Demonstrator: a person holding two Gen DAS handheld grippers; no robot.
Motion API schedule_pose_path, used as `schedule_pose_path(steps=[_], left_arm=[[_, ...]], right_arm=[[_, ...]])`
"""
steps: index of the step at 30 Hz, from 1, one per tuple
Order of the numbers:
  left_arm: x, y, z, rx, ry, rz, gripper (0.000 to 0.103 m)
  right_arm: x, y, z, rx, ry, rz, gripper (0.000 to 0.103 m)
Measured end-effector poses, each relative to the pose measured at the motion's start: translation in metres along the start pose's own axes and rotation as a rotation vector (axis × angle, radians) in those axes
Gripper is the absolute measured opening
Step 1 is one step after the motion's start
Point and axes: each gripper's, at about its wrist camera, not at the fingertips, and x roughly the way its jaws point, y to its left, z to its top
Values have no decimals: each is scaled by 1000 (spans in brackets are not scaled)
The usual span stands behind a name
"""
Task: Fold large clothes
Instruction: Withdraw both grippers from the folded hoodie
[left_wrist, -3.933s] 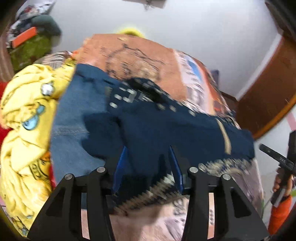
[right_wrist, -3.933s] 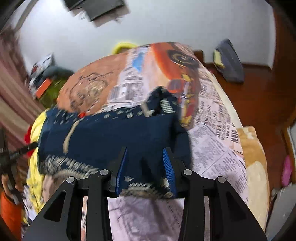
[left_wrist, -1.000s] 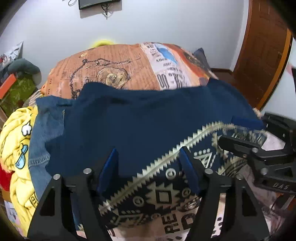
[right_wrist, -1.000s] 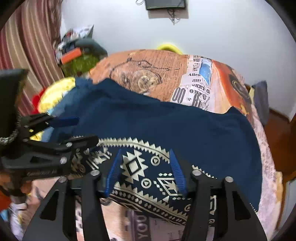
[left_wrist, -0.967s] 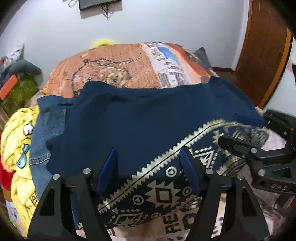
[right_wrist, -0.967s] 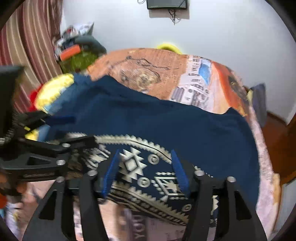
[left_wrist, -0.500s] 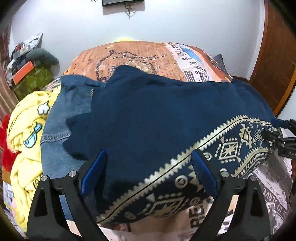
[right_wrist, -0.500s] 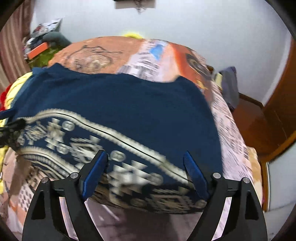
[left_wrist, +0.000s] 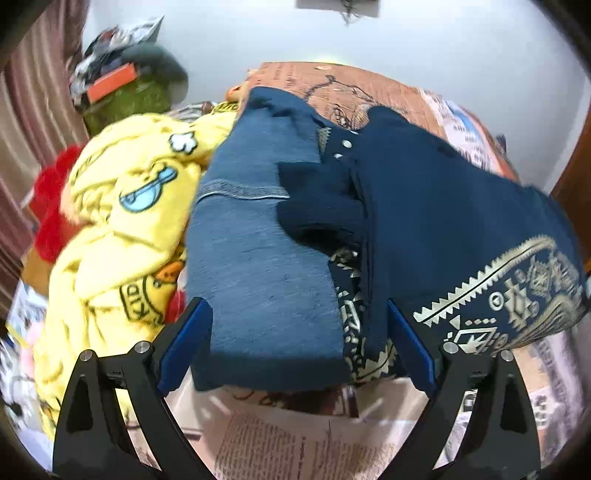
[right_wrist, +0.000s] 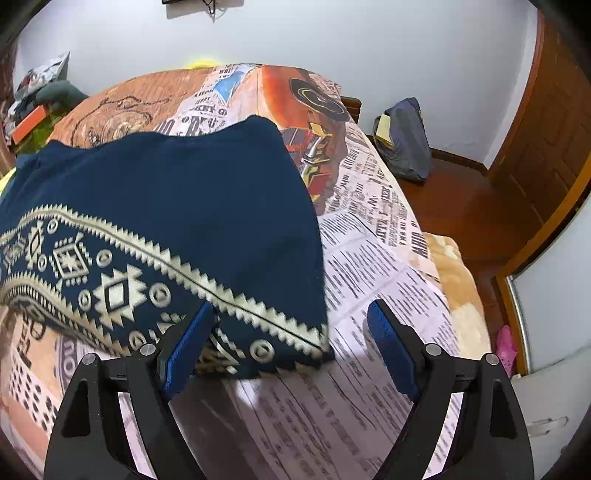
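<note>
A navy garment with a cream geometric border lies folded on the newspaper-print bedspread. In the left wrist view its left end rests beside and partly on folded blue jeans. My left gripper is open, its blue pads wide apart just in front of the jeans' near edge, with nothing pinched. My right gripper is open too, hovering over the garment's near right corner; the left pad overlaps the patterned hem, the right pad sits over bare bedspread.
A yellow cartoon-print blanket and something red are piled left of the jeans. Boxes and a green bundle stand at the back left. A dark bag leans on the wall by the wooden floor.
Both grippers let go of the patterned hem and opened wide. The left one swung left toward the jeans; the right one swung right to the garment's right corner. The garment now lies flat.
</note>
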Motion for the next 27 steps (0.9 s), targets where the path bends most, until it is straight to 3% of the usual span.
schedule_pose_path(steps=[7,10,15,19,21,25,27], left_arm=[[-26,-7,-11,-117,-4,-223,95],[-16,-16,-23,-163,38,-334,95],[9,-39,-38,-163,89,-402,94],[10,-40,-36,-191,55,-469,92],[6,-37,-32,-213,52,-540,80],[-16,-32,-16,-174,-43,-541,78],[-15,-29,-13,-194,-49,-571,78]], right_arm=[[-15,0,1,10,-28,33,83],[-20,5,1,16,-38,67,83],[-20,18,0,-28,-40,87,83],[-20,24,-2,-68,-37,77,83],[-20,26,-3,-86,-39,63,83],[-19,28,-3,-101,-36,57,83],[-19,28,-2,-93,-35,65,83]])
